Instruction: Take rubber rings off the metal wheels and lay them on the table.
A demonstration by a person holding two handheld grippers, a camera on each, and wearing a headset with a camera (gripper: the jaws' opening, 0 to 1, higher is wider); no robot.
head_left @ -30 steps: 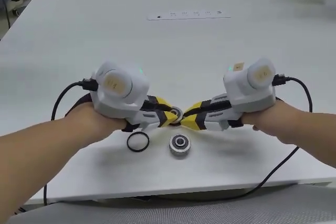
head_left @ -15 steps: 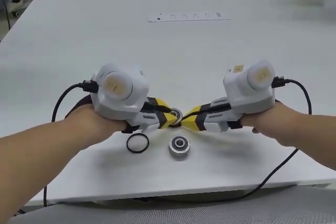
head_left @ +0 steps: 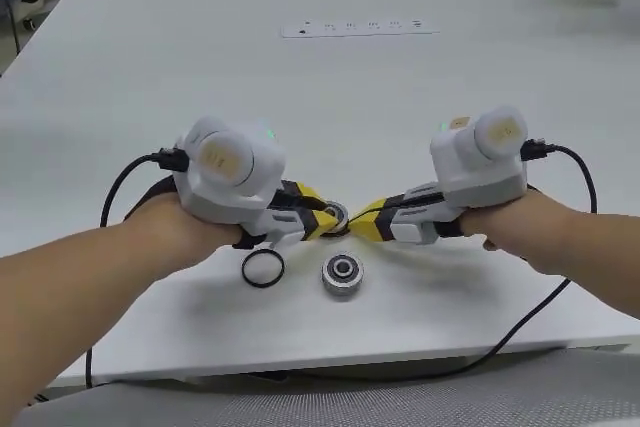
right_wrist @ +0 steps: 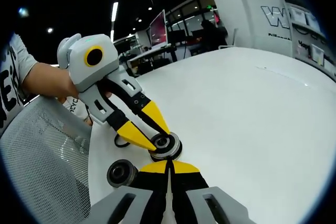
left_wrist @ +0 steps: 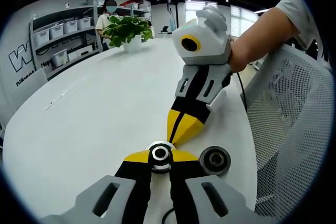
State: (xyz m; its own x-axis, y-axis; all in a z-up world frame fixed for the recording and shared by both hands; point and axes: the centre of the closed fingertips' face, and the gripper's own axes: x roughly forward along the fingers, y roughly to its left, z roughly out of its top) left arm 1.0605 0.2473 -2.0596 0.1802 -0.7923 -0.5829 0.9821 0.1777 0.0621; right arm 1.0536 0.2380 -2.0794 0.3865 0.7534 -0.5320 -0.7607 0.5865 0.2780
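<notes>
While aloft, silver wheel (left_wrist: 159,154), dark-hubbed.

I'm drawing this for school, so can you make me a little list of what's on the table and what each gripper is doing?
Table: white table
Left gripper: shut on the held wheel, just above the table
Right gripper: shut, tips at the held wheel's edge; whether it pinches anything, cannot tell
Rubber ring: black, lying flat on the table, below the left gripper
Loose wheel: on the table beside the rubber ring, not touching it
</notes>
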